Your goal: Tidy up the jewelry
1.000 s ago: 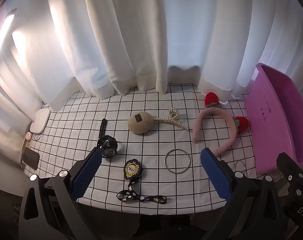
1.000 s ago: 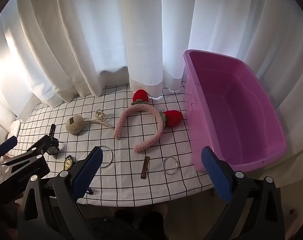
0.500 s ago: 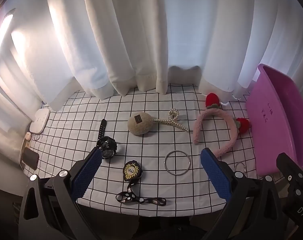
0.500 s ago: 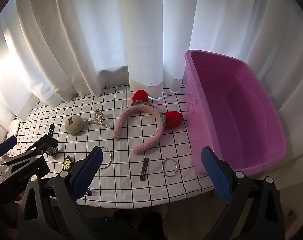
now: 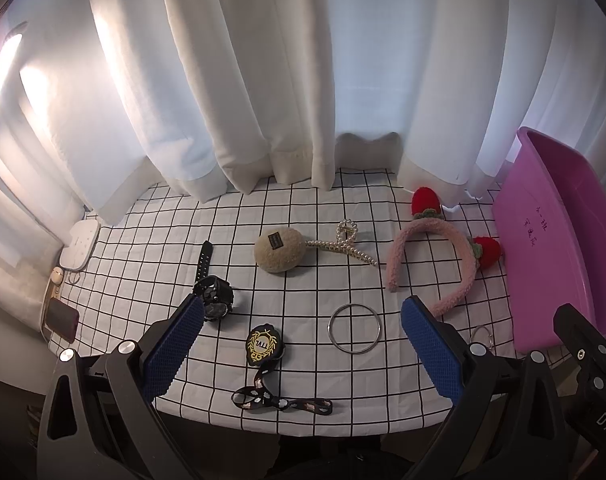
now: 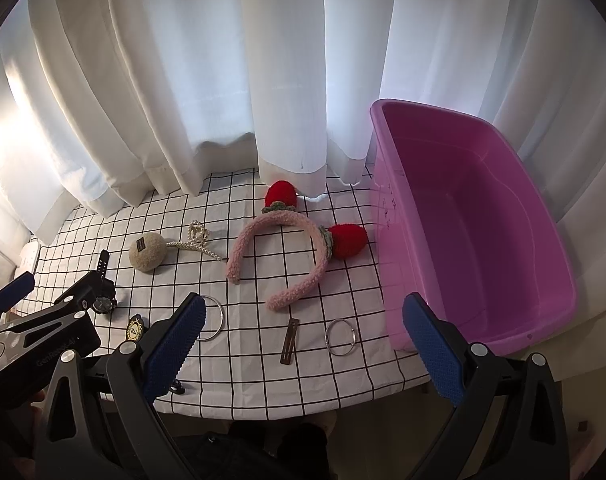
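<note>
Both my tongs, left (image 5: 301, 336) and right (image 6: 303, 332), hang agape and empty above the table's near edge. The jewelry lies ahead; the pink bin (image 6: 551, 236) beyond my right tong holds nothing. The thin bangle (image 5: 355, 329) may slip flat pads.

Glossy smooth plastic bin (image 6: 479, 240); beside it a fuzzy pink fleece headband (image 6: 279, 252) on grid-printed matt cloth (image 5: 303, 280). Polished metal bangle (image 5: 355, 329), pearl-beaded clip (image 5: 343, 244), nubby plush pouf (image 5: 279, 254), and sheer woven curtains (image 6: 263, 80) behind.
</note>
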Demonstrator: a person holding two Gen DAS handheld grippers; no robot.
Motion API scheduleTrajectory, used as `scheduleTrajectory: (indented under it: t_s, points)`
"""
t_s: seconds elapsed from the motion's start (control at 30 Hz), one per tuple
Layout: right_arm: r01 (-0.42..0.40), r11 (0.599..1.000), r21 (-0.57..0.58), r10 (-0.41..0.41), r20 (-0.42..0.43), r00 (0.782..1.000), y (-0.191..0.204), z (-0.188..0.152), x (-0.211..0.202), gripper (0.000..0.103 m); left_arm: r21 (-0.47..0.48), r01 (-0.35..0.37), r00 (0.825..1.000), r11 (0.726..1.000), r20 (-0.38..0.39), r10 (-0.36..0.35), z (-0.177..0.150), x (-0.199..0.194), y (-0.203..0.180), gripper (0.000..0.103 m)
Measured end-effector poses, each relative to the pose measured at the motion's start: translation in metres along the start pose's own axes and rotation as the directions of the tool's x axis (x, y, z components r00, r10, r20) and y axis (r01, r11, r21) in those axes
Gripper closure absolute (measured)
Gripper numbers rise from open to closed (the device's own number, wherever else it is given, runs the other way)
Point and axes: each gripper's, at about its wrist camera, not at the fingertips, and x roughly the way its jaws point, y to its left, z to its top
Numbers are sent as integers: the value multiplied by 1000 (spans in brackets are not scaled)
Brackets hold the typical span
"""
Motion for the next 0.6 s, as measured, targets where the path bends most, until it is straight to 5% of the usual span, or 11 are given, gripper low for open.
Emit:
scheduleTrajectory:
  t_s: [0.6]
  points:
    - [-2,1000,1,2,0,1000,3,2,1,9,-2,-1,1000,1000,2,1,2,2,3,6]
